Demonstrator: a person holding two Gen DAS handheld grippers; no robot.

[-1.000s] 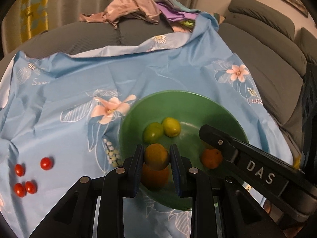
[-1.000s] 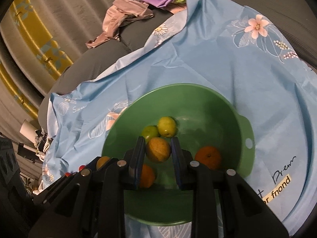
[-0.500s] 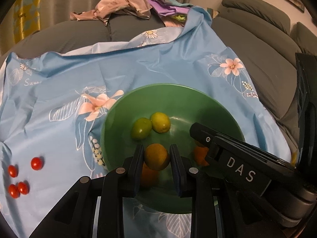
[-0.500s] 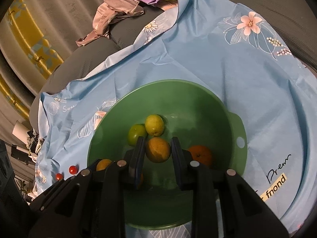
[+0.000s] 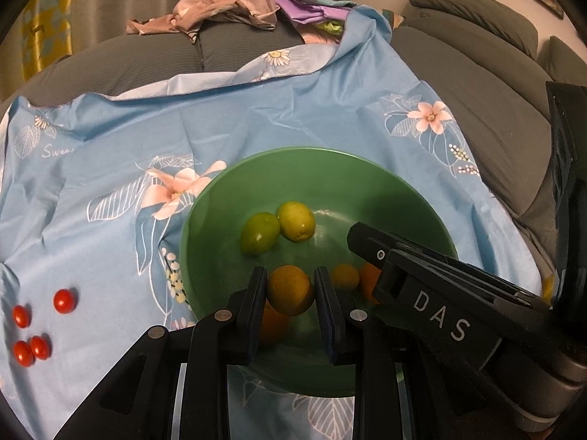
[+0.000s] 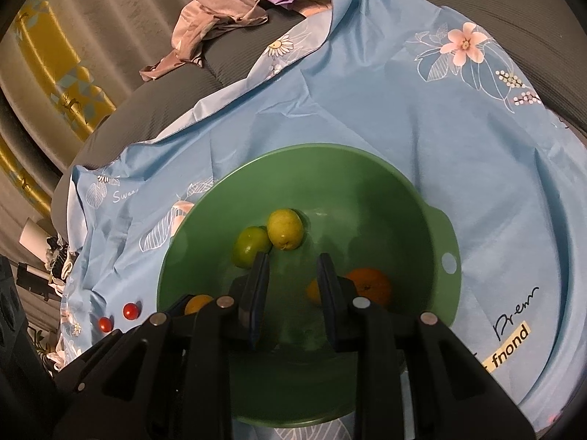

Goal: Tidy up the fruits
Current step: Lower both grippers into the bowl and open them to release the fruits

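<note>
Your left gripper (image 5: 290, 289) pinches a round yellow-orange citrus fruit (image 5: 290, 289) above the green plastic bowl (image 5: 205, 220), ready to drop; your right gripper (image 6: 292, 286) hangs spread, empty.

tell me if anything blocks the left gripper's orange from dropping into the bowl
Nothing visible does. The left gripper holds the orange over the green bowl, with another orange under it. The right gripper is open over the bowl, off to the side.
</note>
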